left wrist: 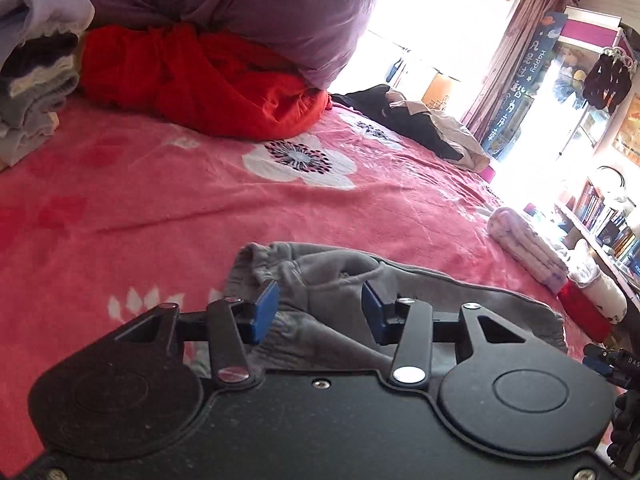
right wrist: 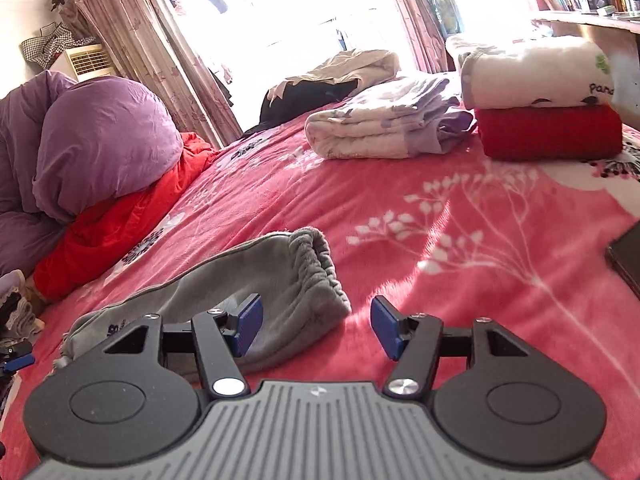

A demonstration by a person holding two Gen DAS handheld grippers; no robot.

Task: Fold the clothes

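Note:
Grey sweatpants [left wrist: 332, 280] lie on the pink flowered bed cover [left wrist: 200, 208]. My left gripper [left wrist: 320, 310] is open just above one end of them, its blue pads on either side of a bunched fold. In the right wrist view the sweatpants [right wrist: 256, 276] stretch from lower left to an elastic waistband at the centre. My right gripper [right wrist: 316, 328] is open over the waistband's near edge, left pad above the grey cloth, right pad above the pink bed cover [right wrist: 460, 264].
A purple duvet [left wrist: 260, 4] rests on a red garment [left wrist: 208, 80] at the far left. Folded stacks: grey and white [left wrist: 32, 80]; lilac-patterned [right wrist: 384, 124]; white on red [right wrist: 544, 96]. A dark garment [right wrist: 312, 92] lies by the window. A dark flat object [right wrist: 626, 256] sits at the right edge.

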